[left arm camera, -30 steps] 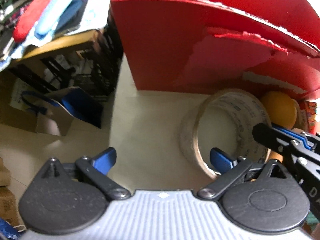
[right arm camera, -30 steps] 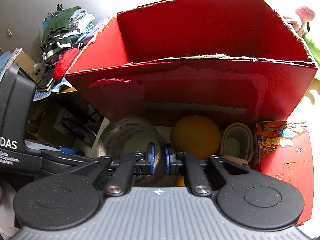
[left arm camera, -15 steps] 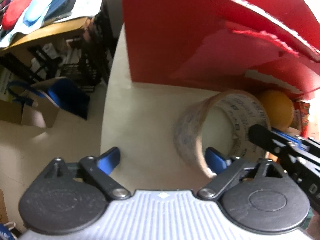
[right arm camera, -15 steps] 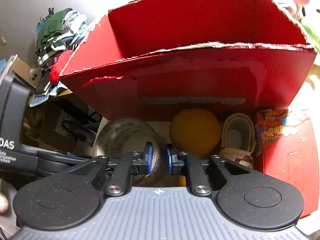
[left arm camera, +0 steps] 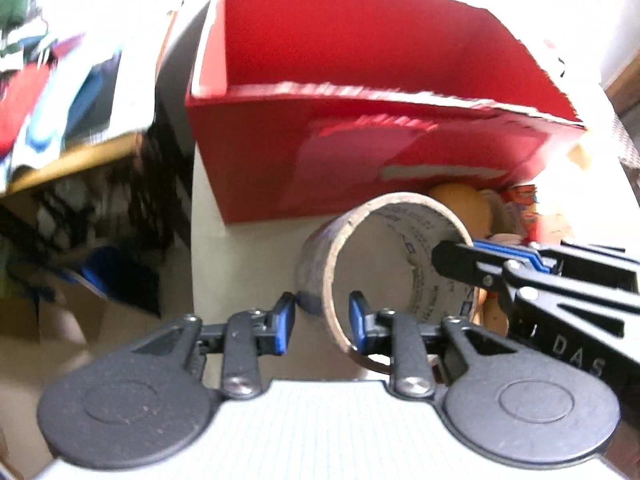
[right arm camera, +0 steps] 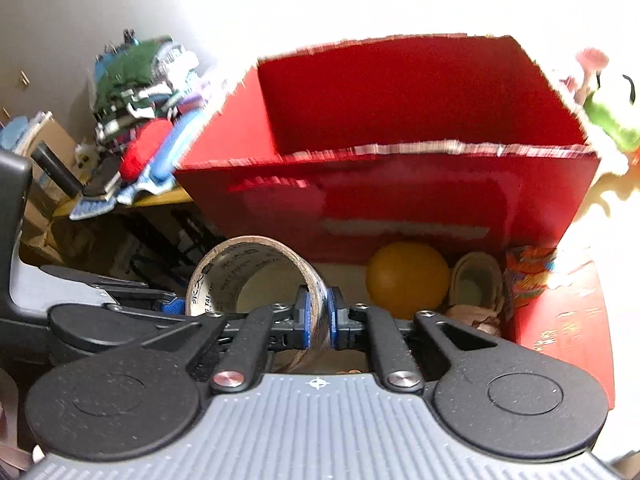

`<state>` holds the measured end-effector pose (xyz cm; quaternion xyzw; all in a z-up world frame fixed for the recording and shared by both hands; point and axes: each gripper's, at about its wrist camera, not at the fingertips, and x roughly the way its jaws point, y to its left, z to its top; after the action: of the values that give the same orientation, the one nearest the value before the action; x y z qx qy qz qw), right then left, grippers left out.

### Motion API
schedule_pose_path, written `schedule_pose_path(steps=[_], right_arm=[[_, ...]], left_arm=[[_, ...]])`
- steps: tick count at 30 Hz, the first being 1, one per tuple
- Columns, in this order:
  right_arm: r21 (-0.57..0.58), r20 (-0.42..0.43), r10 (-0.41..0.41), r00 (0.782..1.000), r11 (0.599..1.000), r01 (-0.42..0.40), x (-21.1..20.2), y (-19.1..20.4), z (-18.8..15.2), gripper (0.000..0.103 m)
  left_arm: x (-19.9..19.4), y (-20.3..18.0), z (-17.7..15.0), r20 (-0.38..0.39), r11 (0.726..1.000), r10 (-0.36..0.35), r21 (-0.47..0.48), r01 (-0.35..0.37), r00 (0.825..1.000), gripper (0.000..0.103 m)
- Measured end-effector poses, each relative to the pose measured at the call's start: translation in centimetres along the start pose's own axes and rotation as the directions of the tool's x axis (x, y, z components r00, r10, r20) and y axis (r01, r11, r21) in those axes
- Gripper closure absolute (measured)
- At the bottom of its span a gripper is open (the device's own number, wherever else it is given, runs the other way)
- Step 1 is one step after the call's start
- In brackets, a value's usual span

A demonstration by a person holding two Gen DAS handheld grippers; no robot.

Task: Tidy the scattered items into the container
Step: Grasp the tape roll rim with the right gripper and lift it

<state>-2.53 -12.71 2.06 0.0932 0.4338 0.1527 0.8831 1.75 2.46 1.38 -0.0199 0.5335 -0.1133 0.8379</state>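
Left gripper point(left arm camera: 320, 322) is clamping its blue-padded jaws, which have just been closing, on the near wall of the wide cardboard-cored roll of clear packing tape point(left arm camera: 384, 268). Right gripper point(right arm camera: 318, 322) is pinching the opposite wall of that same ring, its pads pressing either side of the thin band. The roll is standing on edge, its printed inner core facing the cameras, just in front of the tall red cardboard box point(right arm camera: 400, 184) with ragged torn rims. Beside it on the pale, smooth worktop point(left arm camera: 248, 264), a round matte orange ball point(right arm camera: 408, 276) is sitting against the box, next to a small beige shoe point(right arm camera: 476, 284).
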Motion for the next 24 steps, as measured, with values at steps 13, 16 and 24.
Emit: schedule_pose_path(steps=[13,16,24], right_arm=[[-0.081,0.31,-0.016,0.951,0.996,0.044,-8.6,0.7,4.1,0.092],[-0.09,0.339,-0.016,0.941,0.995,0.049,-8.3,-0.5,5.8,0.092],[-0.098,0.297,-0.013,0.955,0.994,0.044,-3.2,-4.2,10.6,0.093]], left_arm=[[-8.9,-3.2,5.9,0.255,0.986,-0.071,0.166,0.028,0.964,0.077],[-8.2,-4.2,8.2,0.289,0.985,-0.047,0.172,-0.004,0.956,0.077],[-2.1,-4.3,14.2,0.239,0.993,-0.005,0.113,-0.023,0.971,0.077]])
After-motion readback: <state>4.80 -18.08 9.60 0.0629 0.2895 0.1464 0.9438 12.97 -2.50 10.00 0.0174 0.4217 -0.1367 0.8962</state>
